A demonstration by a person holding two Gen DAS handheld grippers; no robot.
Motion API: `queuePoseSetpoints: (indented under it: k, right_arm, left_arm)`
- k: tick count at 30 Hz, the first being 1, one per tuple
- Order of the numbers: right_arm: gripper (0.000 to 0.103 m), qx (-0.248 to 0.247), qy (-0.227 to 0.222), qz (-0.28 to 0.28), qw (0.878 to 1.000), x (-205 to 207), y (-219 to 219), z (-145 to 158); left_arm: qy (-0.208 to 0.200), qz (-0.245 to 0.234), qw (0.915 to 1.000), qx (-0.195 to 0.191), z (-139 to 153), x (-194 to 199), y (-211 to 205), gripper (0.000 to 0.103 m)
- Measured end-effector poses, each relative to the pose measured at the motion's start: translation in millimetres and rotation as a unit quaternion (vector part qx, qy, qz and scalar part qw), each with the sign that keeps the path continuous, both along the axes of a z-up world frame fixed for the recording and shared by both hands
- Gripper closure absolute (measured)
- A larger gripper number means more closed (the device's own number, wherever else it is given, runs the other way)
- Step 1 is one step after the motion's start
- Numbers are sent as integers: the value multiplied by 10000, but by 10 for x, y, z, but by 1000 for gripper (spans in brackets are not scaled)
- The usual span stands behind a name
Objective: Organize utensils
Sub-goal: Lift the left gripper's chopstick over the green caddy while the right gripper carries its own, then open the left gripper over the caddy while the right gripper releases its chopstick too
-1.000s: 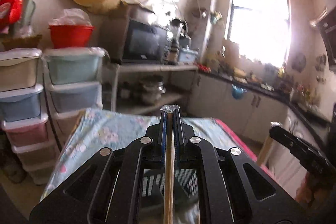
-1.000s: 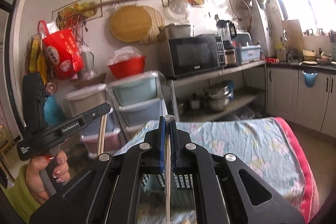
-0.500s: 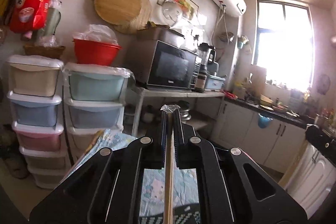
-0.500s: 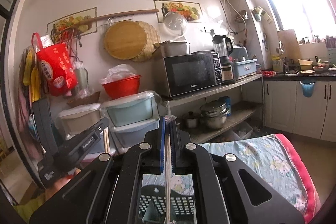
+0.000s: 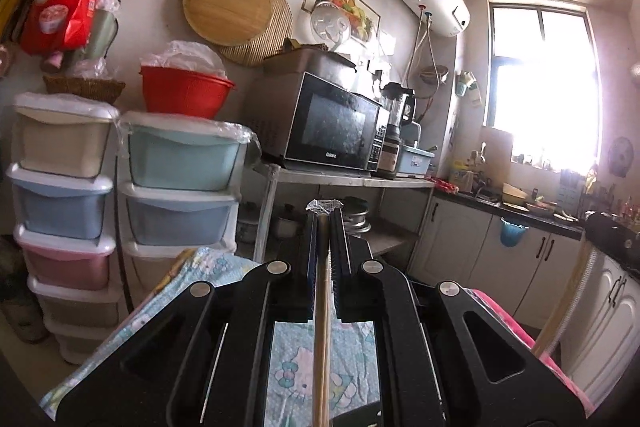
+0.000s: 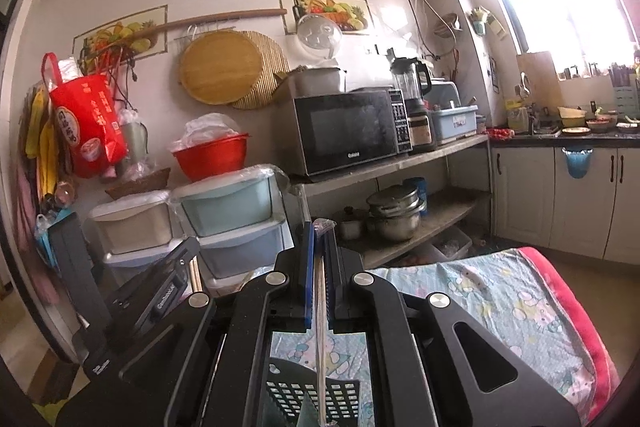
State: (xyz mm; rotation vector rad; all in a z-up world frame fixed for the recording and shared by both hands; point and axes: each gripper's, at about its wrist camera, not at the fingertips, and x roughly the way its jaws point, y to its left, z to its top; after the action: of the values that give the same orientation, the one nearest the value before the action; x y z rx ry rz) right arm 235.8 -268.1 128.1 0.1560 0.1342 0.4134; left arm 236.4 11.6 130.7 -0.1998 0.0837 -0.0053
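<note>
My left gripper [image 5: 325,211] is shut on a brown wooden chopstick [image 5: 321,347] that hangs down between its fingers over the cloth-covered table [image 5: 296,367]. From the right wrist view it shows at the left as the left gripper [image 6: 176,267]. My right gripper [image 6: 319,227] is shut on a thin pale chopstick [image 6: 320,343]. That chopstick's lower end hangs over a black perforated utensil basket [image 6: 296,397] on the table. In the left wrist view the right gripper [image 5: 612,233] sits at the right edge, with its pale chopstick [image 5: 568,303] slanting down below it.
The table wears a light blue cartoon-print cloth [image 6: 500,303] with a pink border. Stacked plastic drawers [image 5: 176,187] stand beyond its far left corner. A metal shelf holds a microwave [image 6: 348,131] and pots [image 6: 394,215]. White cabinets [image 6: 560,195] line the right wall.
Both views have tipped upward, so the table and basket sit lower in the pictures. The left view has also swung left toward the drawers. Both grips look unchanged.
</note>
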Motion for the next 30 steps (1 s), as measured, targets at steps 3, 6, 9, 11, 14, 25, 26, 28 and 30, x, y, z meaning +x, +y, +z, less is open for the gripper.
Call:
queuePoseSetpoints:
  k: [3, 6, 9, 11, 14, 25, 26, 28, 30]
  right_arm:
    - [98, -4, 66, -35, 10000, 44, 24, -61]
    - [98, -6, 115, -60, 9999, 81, 48, -127]
    - [98, -2, 161, -60, 9999, 105, 66, -179]
    - [98, 14, 196, -52, 9998, 114, 70, -207]
    - [98, 46, 233, -63, 9997, 115, 61, -238]
    - [70, 220, 505, -97, 9984, 103, -75, -352]
    - [66, 230, 510, -106, 9984, 95, -86, -357]
    - [64, 227, 511, -117, 9984, 73, -109, -370]
    - [61, 197, 529, -108, 9983, 57, -118, -387]
  left_arm:
    - [85, -51, 9999, -39, -69, 19, 21, 99]
    - [158, -90, 9998, -56, -113, 21, 40, 99]
    - [262, -133, 9995, -94, -162, 17, 66, 99]
    - [328, -165, 9992, -155, -188, 3, 91, 99]
    - [422, -220, 9986, -219, -220, -37, 130, 99]
    - [968, -357, 9941, -338, -349, -217, 174, 78]
    - [1019, -376, 9934, -366, -366, -239, 177, 72]
    - [1080, -408, 9925, -392, -386, -276, 175, 66]
    - [1131, -413, 9919, -399, -404, -321, 179, 59]
